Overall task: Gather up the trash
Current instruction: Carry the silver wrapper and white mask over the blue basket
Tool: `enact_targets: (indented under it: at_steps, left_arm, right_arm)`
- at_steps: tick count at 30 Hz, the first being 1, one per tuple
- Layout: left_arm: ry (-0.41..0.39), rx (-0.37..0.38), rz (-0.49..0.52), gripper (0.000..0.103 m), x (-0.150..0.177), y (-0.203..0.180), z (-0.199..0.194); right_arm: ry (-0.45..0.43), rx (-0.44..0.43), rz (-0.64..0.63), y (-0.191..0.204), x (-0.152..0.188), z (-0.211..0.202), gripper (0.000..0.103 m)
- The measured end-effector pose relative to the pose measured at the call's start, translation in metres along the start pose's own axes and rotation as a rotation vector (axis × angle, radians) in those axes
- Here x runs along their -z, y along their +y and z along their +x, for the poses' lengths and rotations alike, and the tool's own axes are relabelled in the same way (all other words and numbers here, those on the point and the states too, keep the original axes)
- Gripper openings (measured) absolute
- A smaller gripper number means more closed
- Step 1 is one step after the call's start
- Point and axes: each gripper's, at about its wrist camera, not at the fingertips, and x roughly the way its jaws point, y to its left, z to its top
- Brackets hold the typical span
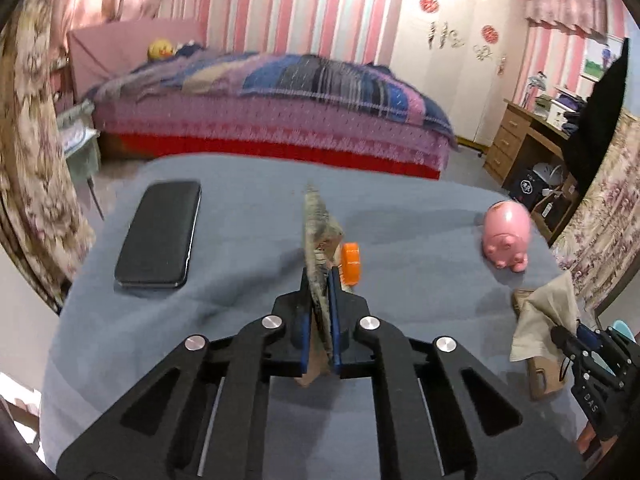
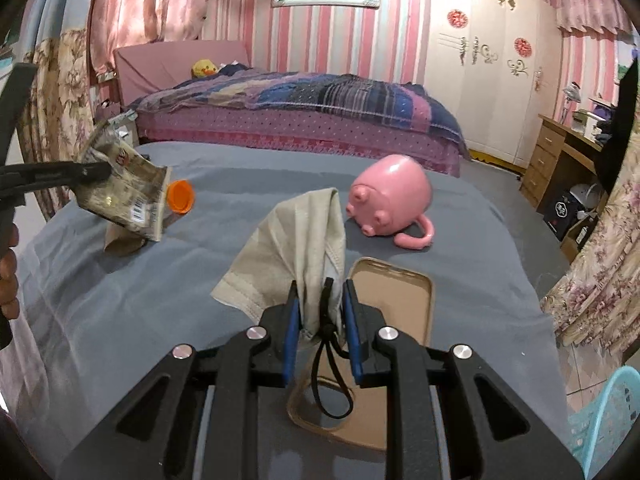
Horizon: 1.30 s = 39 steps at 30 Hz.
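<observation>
The left gripper (image 1: 320,280) is pressed together on a flattened drink pouch (image 1: 316,232), which stands edge-on between the blue pads and rises clear of the grey-blue cloth surface (image 1: 240,280). The pouch carries an orange cap (image 1: 351,263) on its right side. In the right wrist view the same pouch (image 2: 128,196) hangs tilted above the surface at the left, pinched by the left gripper (image 2: 94,170), with the orange cap (image 2: 181,197) pointing toward the centre. The right gripper (image 2: 320,296) pinches a crumpled beige cloth (image 2: 296,236) together with a black cord loop (image 2: 328,364); the fingers are not fully pressed together. The cloth is lifted above a tan phone case (image 2: 394,300) lying open-side up on the surface. A pink pig-shaped mug (image 2: 390,196) lies on its side just beyond the case. A black phone (image 1: 160,236) lies flat at the left of the surface. A blue basket (image 2: 608,412) shows at the lower right edge.
</observation>
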Motion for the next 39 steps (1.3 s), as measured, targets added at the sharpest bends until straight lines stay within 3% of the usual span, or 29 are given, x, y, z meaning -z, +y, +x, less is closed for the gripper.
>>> enact_targets:
  at_steps: [7,13,22,39]
  left_arm:
    - [-0.032,0.02,-0.021,0.004,-0.001,-0.011,-0.02]
    - [-0.096,0.051,0.026,0.004,0.001,-0.044,-0.046]
    - [-0.061,0.175,0.099,0.004,0.016,-0.107,-0.061]
    - [-0.024,0.261,0.19,0.004,0.045,-0.197,-0.088]
  right_arm:
    - [-0.016,0.024,0.058,-0.019,0.006,-0.017,0.021]
    - [-0.037,0.056,0.106,-0.038,0.013,-0.036,0.021]
    - [-0.058,0.146,0.142,-0.075,0.023,-0.074,0.021]
    - [-0.101,0.287,0.206,-0.168,0.052,-0.155,0.021]
